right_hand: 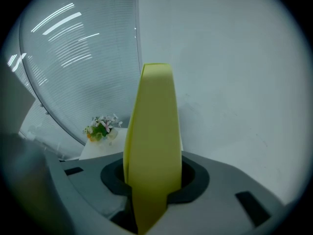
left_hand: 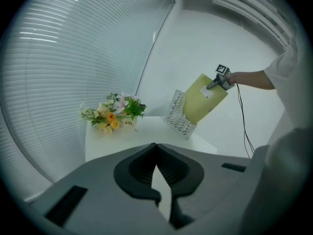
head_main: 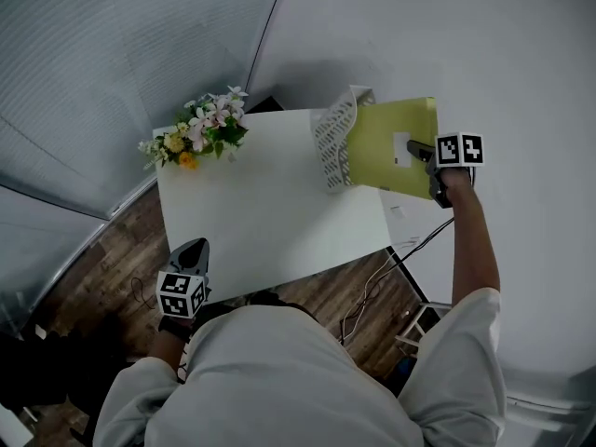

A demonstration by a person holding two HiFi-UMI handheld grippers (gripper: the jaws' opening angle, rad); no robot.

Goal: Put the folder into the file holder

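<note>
A yellow-green folder is tilted over the table's back right corner. Its lower edge is down behind the wall of the white mesh file holder. My right gripper is shut on the folder's upper right part, near a white label. In the right gripper view the folder stands edge-on between the jaws and fills the gap. From the left gripper view the folder leans right out of the holder. My left gripper hangs at the table's front left edge, shut and holding nothing.
A bunch of flowers stands at the white table's back left corner. Window blinds lie to the left and a white wall to the right. Cables trail over the wooden floor below the table's right side.
</note>
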